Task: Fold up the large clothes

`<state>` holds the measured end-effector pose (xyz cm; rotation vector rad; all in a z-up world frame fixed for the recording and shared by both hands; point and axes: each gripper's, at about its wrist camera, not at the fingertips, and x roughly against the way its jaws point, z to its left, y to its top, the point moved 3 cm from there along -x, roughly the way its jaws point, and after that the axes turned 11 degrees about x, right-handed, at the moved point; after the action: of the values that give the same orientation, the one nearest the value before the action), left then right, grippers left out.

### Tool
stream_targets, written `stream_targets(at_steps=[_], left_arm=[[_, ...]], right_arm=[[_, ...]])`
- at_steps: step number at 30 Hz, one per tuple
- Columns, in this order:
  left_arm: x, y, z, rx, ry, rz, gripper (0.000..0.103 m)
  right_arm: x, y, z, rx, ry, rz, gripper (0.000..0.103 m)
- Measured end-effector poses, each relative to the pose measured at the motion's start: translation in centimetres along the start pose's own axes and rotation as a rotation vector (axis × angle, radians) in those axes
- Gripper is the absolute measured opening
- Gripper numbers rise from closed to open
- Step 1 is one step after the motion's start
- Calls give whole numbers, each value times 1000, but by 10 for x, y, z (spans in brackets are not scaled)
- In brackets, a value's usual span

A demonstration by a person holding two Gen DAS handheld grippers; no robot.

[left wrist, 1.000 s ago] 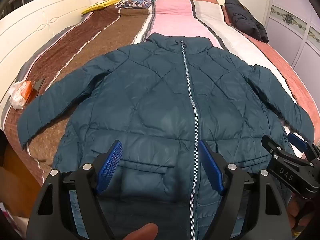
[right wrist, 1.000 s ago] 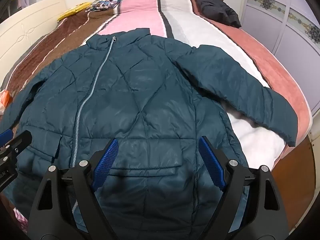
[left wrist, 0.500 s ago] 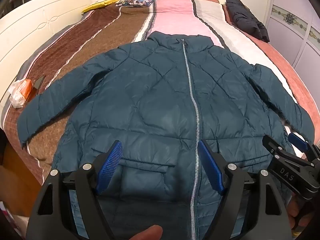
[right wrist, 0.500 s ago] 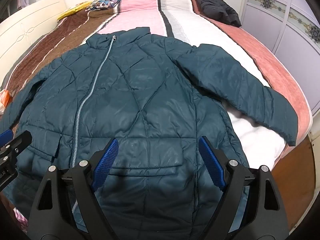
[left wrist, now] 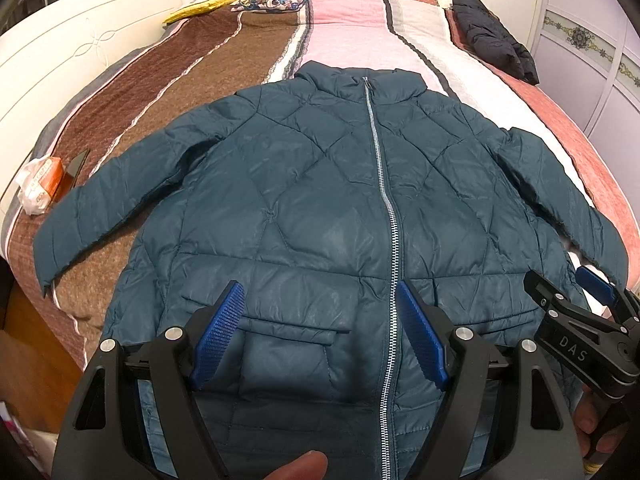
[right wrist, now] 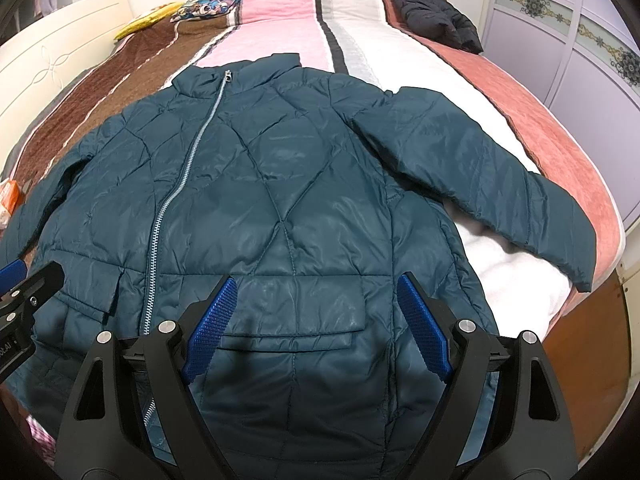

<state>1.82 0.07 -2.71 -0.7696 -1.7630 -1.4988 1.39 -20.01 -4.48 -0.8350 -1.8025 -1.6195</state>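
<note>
One teal jacket [left wrist: 320, 200] lies flat beneath two claws, left [left wrist: 320, 336] and right [right wrist: 316, 328], both gaping

My view takes in a wide bed [left wrist: 208, 92] under a bedspread [right wrist: 360, 16] striped brown, pink, white and rust. A cream headboard [left wrist: 80, 52] lines its left edge; lilac wardrobe doors [right wrist: 580, 60] with ornate trim stand along its right edge. Wood-toned floor [right wrist: 588, 340] shows below the near right corner.

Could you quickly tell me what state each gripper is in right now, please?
Left gripper: open, holding nothing, above the teal jacket.
Right gripper: open, holding nothing, above the same jacket.
</note>
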Motion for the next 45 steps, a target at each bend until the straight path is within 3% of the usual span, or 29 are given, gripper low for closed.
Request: stream_targets(at_steps=[45], left_arm=[[-1,-1,0,4,-4,8,76]], right_arm=[[-3,-2,-1,0,1,7,82]])
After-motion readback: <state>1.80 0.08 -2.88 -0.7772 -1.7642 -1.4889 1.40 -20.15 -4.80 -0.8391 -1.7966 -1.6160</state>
